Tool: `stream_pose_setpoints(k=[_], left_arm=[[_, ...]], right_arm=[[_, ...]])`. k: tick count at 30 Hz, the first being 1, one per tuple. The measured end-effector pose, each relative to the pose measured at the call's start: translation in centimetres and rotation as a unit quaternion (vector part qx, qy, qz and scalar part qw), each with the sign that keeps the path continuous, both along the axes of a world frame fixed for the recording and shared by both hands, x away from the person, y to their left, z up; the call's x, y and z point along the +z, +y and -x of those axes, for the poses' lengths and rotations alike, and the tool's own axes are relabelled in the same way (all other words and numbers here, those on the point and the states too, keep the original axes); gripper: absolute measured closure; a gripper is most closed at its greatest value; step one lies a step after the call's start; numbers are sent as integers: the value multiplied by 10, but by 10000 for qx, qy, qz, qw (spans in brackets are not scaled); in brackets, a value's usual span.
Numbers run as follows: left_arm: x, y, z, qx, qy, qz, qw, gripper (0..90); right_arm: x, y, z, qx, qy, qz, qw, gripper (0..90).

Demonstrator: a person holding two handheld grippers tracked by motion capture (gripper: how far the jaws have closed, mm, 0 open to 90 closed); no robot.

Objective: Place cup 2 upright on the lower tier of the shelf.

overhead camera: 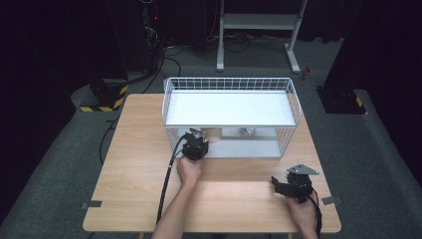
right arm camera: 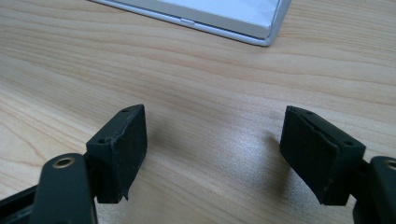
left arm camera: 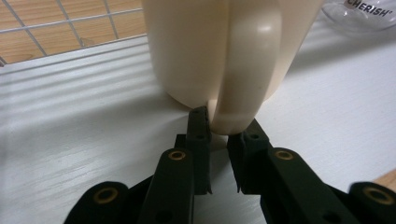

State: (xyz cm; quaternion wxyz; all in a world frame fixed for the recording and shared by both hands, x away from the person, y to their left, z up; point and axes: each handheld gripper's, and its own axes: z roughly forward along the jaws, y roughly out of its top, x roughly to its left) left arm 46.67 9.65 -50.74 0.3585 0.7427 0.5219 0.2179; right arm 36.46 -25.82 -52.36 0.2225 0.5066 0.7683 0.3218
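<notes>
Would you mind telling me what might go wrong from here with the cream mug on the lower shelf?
The left claw pinches only the bottom of the mug handle, so the mug may tilt or slip when moved. A clear glass stands close behind; pushing the mug could knock it. The upper shelf leaves little headroom for lifting.

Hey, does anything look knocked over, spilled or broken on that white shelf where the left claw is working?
Nothing stands out. The cream mug stands upright on the white lower shelf, with the left claw closing around its handle. A clear glass item sits behind it, cut off by the frame's edge. No spill or damage shows.
</notes>
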Motion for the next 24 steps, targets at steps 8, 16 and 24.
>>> stream_pose_setpoints(k=[8, 16, 24], left_arm=[[7, 3, 9, -83, -102, 79, 9999, 476], [13, 12, 21, -196, -235, 201, 9993, 372], [19, 17, 28, -251, -283, 276, 9989, 356]], right_arm=[[0, 0, 0, 14, -8, 7, 10000, 232], [0, 0, 0, 12, -9, 7, 10000, 232], [0, 0, 0, 1, -2, 1, 10000, 231]])
